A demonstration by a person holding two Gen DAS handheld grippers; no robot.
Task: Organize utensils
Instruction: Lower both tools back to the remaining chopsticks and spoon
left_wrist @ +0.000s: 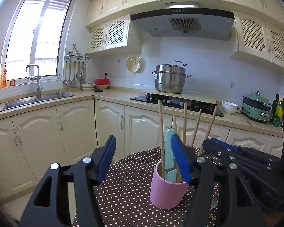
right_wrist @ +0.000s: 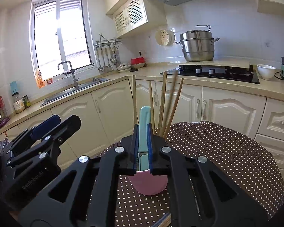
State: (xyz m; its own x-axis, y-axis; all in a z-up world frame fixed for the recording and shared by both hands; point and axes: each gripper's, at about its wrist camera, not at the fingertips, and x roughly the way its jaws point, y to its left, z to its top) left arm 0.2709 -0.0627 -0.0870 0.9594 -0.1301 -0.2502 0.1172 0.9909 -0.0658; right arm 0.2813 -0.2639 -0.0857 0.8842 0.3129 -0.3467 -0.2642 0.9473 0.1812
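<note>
Kitchen table (left_wrist: 130,189), one pink cup (left_wrist: 166,193), five chopsticks (left_wrist: 185,123)

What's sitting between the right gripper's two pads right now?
The light-blue knife handle, standing in the pink cup beside the chopsticks; the right wrist view shows it between the right gripper pads.

A pink cup (left_wrist: 166,191) stands upright on the brown, white-dotted cloth (right_wrist: 217,151) that covers the desk, near its front part. It is a plain, smooth cylinder with an open top. Inside it stand five wooden chopsticks (left_wrist: 184,123), thin and pale brown, leaning apart in a loose fan with their upper ends well above the rim. Among them stands a pale blue-green knife (right_wrist: 144,130) with its rounded handle up and its lower part down in the cup; a seam crosses it just above the rim. It stands nearly upright, at the near side of the chopsticks.
</note>
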